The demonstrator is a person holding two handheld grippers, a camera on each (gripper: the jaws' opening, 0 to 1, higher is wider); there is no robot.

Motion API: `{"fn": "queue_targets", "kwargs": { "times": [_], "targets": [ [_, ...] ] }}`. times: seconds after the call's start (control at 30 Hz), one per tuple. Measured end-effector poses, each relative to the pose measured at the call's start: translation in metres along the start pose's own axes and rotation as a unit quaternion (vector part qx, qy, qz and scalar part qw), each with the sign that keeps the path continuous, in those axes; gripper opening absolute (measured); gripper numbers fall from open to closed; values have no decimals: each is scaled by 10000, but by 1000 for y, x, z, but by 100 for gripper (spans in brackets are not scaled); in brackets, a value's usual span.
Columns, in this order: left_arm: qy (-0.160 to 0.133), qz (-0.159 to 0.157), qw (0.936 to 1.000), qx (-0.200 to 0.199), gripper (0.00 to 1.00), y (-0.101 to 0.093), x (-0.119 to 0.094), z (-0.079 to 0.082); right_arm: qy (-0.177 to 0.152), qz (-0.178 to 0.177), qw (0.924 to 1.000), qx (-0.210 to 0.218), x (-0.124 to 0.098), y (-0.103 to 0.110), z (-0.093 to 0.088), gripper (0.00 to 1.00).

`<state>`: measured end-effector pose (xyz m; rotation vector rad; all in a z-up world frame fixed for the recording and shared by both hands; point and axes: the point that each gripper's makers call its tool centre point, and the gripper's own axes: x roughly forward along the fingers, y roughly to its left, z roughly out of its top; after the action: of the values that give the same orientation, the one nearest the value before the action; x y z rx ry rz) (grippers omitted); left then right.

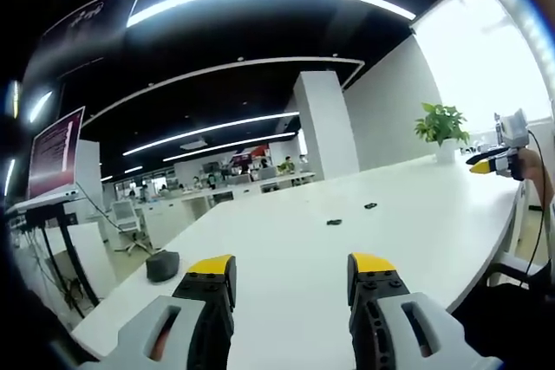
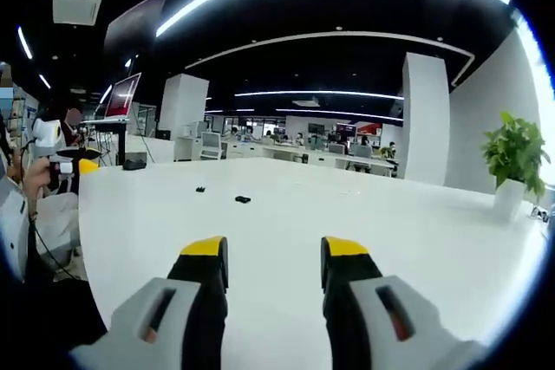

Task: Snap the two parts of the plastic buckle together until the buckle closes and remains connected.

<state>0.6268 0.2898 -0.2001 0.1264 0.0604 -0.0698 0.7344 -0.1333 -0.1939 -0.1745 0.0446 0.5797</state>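
In the left gripper view, the left tongs [image 1: 291, 276] stand apart and empty. Both buckle parts [image 1: 334, 222] [image 1: 370, 206] lie separate on the white counter [image 1: 286, 249] at 12 o'clock, so the reach seems not yet begun. A dark object [image 1: 162, 265] sits at 9 o'clock, clear of the path.

In the right gripper view, the right tongs [image 2: 270, 259] are apart and empty, with the parts [image 2: 243, 199] [image 2: 200, 189] at 11 o'clock. A potted plant [image 2: 513, 162] stands at 3 o'clock.

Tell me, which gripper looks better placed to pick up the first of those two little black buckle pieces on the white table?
Neither clearly. Both the left gripper and right gripper hover open and empty, well short of the two buckle pieces. Each would likely take the piece on its own side.
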Motion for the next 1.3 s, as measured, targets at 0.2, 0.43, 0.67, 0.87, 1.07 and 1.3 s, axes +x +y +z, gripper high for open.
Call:
{"fn": "queue_targets", "kwargs": {
  "times": [0.2, 0.43, 0.67, 0.87, 1.07, 1.3],
  "targets": [
    [39, -8, 9998, -178, 51, 6, 4, -6, 50, 67, 10000, 28, 4, 3, -5, 43],
    [67, 2, 9997, -243, 51, 9, 6, -9, -201, -84, 9995, 224, 5, -3, 0, 39],
    [122, -54, 9997, -196, 51, 8, 11, -10, -136, -59, 9997, 188, 7, -2, -2, 39],
    [121, -83, 9998, -147, 51, 7, 13, -6, -83, -9, 9999, 145, 10, -1, -3, 39],
    [100, -120, 9999, -24, 50, 6, 16, 1, -47, 61, 9999, 68, 15, -1, 1, 39],
    [66, -194, 9998, 46, 50, 3, 19, 7, 2, 130, 9999, -24, 18, 0, 4, 39]
  ]
}}
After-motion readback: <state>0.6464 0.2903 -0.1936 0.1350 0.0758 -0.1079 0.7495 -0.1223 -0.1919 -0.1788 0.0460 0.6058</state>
